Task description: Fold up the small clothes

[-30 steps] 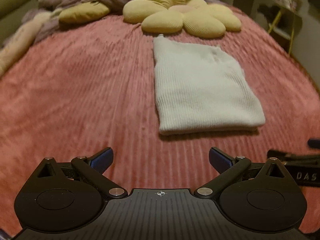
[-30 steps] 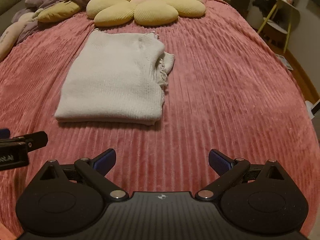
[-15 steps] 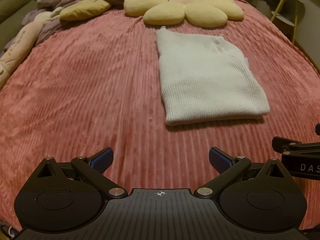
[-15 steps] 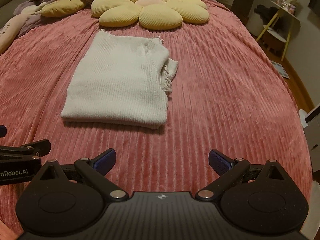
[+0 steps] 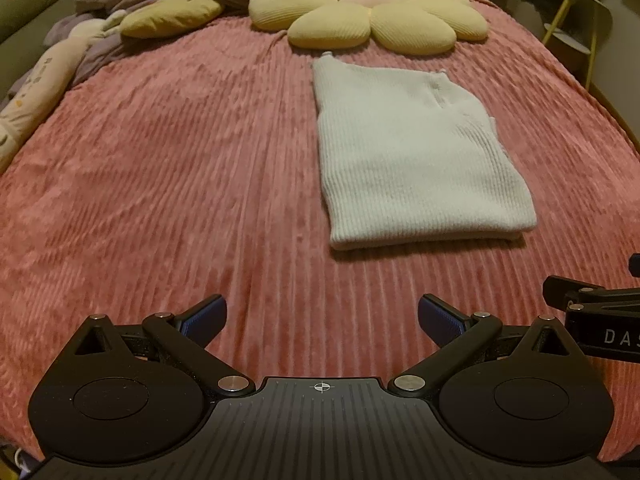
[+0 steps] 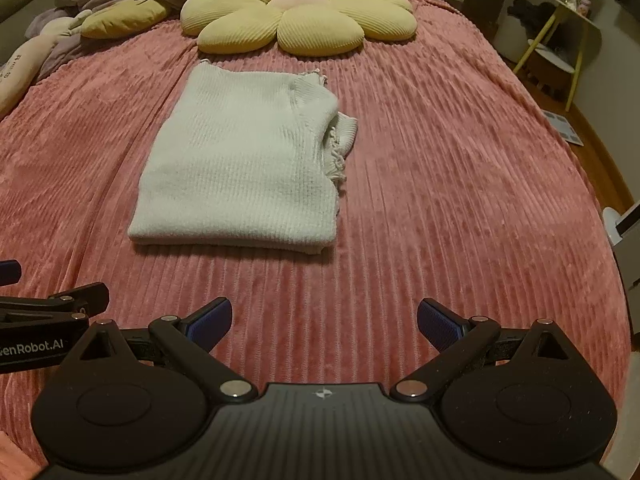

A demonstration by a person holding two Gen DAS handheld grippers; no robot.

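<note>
Both the left gripper [image 5: 322, 318] and right gripper [image 6: 324, 318] hung spread and empty over the bedspread [image 5: 160, 184]. The sweater [image 6: 240, 172], lying at 11 o'clock in the right view, looked folded into a white ribbed rectangle. Its frayed collar edge bulged rightward; a snagged finger there could undo the fold.

Left gripper [image 5: 322, 316]: jaws spread, empty, above pink bedspread [image 5: 160, 184]. Folded white sweater [image 5: 416, 160] lies ahead, apart.

Left gripper [image 5: 322, 314] and right gripper [image 6: 324, 316] hover side by side, fingers [image 5: 206, 314] spread wide, empty.
</note>
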